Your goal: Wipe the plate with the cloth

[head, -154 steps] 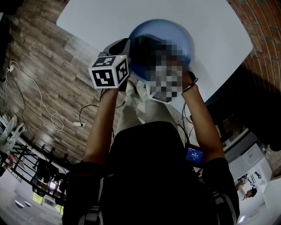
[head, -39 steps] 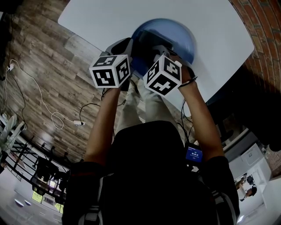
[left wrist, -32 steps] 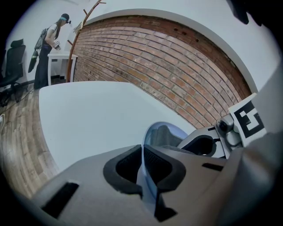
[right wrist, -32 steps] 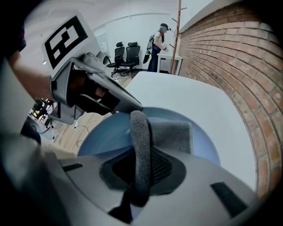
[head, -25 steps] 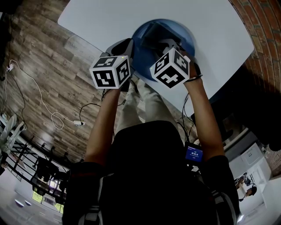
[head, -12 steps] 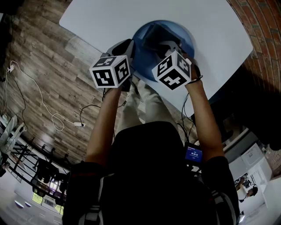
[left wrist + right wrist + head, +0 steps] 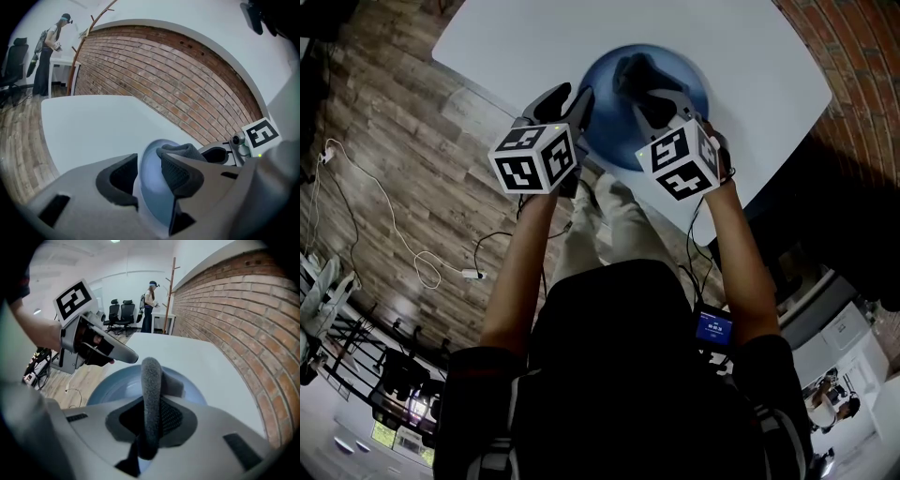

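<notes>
At the near edge of the table (image 7: pixel 516 37), the jaws of our left gripper (image 7: pixel 149 160) have just been opening around the rim of the plate (image 7: pixel 150 199), while our right gripper (image 7: pixel 151 422) clamps the cloth (image 7: pixel 151 376) for wiping.

Head view steeply down, gripper views close, sharing plate (image 7: pixel 598 98)

Blue plate (image 7: pixel 605 122) flat on white table (image 7: pixel 750 56); grey cloth (image 7: pixel 151 380) folded, upright above it, pinched in R tongs (image 7: pixel 149 416).

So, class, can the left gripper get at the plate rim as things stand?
Probably yes: the left gripper has just opened its fingers, and the plate rim stands between them, unblocked.
</notes>
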The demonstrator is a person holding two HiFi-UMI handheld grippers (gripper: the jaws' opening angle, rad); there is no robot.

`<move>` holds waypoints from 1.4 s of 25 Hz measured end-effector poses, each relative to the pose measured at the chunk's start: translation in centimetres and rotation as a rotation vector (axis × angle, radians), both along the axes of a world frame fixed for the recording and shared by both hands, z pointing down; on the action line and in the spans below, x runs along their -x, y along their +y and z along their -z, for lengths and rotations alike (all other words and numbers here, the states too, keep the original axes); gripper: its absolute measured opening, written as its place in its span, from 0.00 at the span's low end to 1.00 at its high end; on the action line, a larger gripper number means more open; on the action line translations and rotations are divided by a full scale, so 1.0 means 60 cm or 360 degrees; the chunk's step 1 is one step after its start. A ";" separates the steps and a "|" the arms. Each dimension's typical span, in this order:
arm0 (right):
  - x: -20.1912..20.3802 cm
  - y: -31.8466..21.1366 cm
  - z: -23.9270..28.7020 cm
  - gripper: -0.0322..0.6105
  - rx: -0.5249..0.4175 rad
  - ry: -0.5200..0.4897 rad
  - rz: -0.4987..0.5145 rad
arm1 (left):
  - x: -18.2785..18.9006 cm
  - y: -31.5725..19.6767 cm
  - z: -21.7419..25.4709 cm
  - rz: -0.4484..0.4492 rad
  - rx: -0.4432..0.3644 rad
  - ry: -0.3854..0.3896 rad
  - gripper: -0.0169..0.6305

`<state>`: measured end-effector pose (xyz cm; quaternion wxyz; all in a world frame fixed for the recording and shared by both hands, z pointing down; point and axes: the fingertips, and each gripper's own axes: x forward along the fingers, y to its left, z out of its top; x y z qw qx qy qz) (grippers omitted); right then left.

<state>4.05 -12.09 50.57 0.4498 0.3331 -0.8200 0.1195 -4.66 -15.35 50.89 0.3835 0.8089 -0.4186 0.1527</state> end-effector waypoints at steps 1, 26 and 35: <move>-0.003 -0.001 0.009 0.13 -0.0031 -0.0019 -0.0034 | 0.001 0.003 0.006 -0.0006 -0.0010 0.0003 0.25; -0.001 0.045 0.236 0.13 -0.0400 -0.0631 -0.0572 | 0.035 0.083 0.198 -0.0102 -0.0392 0.0000 0.14; 0.038 0.102 0.327 0.13 -0.0556 -0.0768 -0.0604 | 0.069 0.139 0.278 -0.0097 -0.0540 0.0024 0.09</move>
